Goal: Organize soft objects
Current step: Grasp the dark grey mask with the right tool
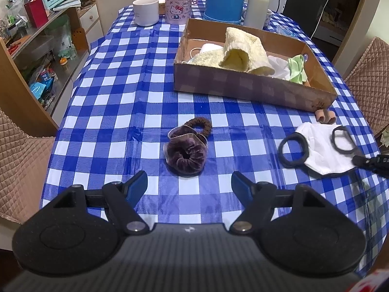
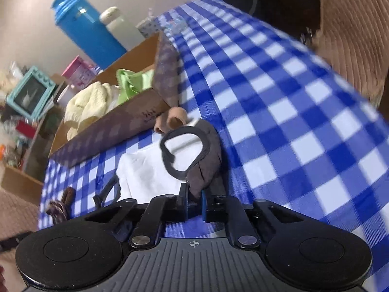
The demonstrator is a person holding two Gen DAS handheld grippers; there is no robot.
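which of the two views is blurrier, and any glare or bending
Right wrist view: motion-smeared, checks of the tablecloth and the blue flask soft, horizon tilted. Left wrist view: sharp, cardboard box crisp, sheen on the cloth, fisheye curving the table edges, dark corners.

A white face mask (image 1: 323,146) with black ear loops lies flat beside a brown velvet scrunchie (image 1: 187,155).

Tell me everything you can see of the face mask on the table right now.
The face mask is white cloth with a dark outer layer and black elastic ear loops. It lies on the checked tablecloth near the cardboard box's corner, beside a small tan item. The right gripper is shut on its dark edge, folding that end up.
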